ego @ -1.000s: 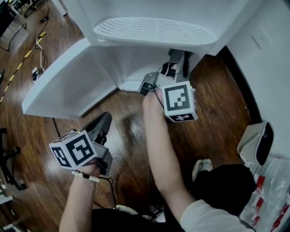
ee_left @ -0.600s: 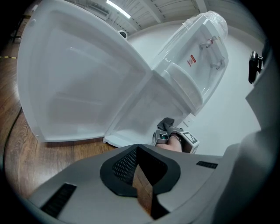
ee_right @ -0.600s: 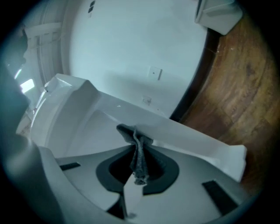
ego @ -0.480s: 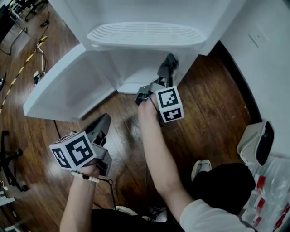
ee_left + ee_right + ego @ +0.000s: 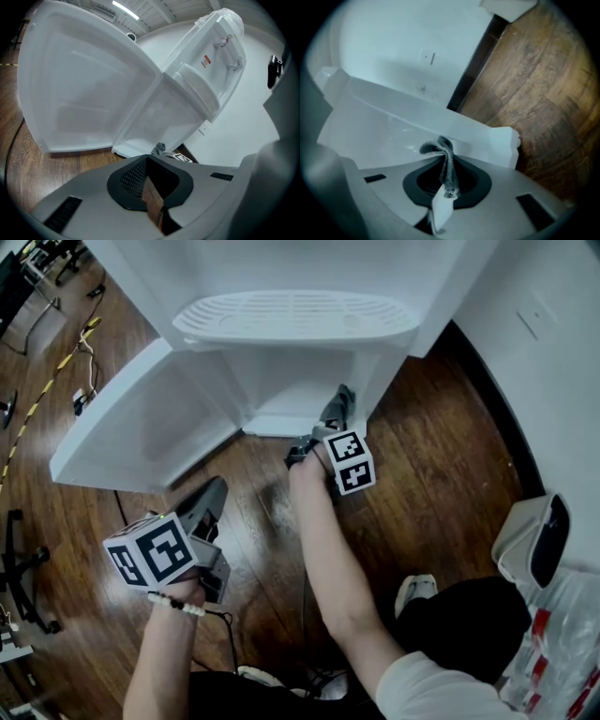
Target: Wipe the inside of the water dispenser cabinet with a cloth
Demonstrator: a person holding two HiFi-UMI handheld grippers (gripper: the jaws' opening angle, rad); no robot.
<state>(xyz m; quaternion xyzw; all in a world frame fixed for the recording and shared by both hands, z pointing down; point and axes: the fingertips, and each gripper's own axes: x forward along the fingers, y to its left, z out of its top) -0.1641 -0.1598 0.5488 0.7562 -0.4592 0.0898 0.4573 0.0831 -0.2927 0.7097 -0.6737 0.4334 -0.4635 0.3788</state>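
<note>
The cloth [image 5: 444, 161] is pinched between the closed jaws of the right gripper [image 5: 445, 183], its free end standing straight ahead of them, toward the cabinet [image 5: 393, 124] wall just beyond. The left gripper [image 5: 150, 187], jaws drawn together on nothing, is held well back, facing the open door [image 5: 84, 84].

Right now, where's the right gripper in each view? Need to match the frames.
Head view: right gripper at centre, its tips at the lower right of the cabinet opening.
Left gripper view: small, lower centre, just above the left gripper, at the cabinet's foot.
Right gripper view: its own jaws fill the bottom, shut on a grey cloth.
Shared landmark: the white cabinet.
</note>
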